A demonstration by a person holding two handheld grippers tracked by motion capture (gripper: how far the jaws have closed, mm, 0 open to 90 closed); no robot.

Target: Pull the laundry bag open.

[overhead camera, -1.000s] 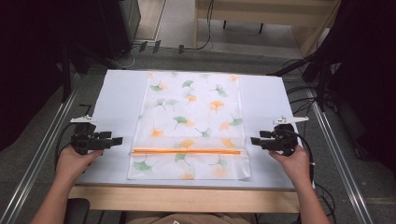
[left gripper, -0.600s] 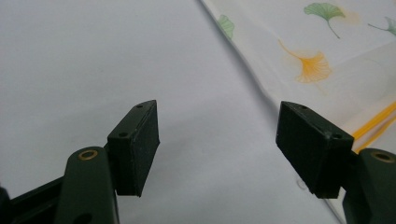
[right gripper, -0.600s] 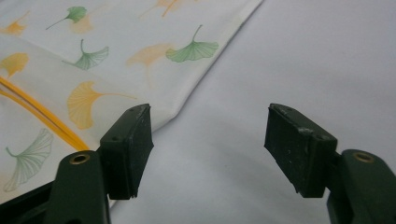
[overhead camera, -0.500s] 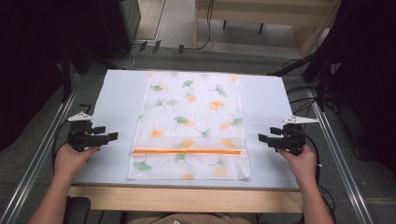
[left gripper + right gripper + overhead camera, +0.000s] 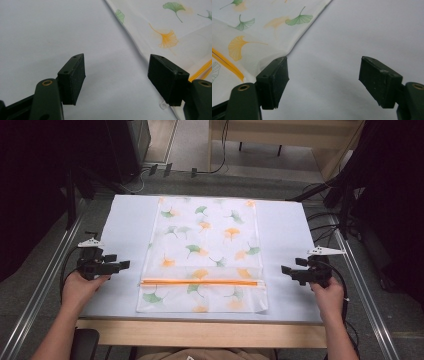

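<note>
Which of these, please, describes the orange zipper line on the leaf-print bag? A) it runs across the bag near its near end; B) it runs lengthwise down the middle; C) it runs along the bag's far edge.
A: the orange zipper line crosses the leaf-print bag near the person's end.

The right gripper (image 5: 323, 82) is hovering over the pale table (image 5: 367, 30) with its two black jaws standing wide apart, having just been opening, and nothing is lying between them but bare tabletop. To the left and far side, a white bag (image 5: 257, 32) printed with green and orange leaves is lying flat, its orange zip strip (image 5: 227, 63) running near the left jaw.
</note>
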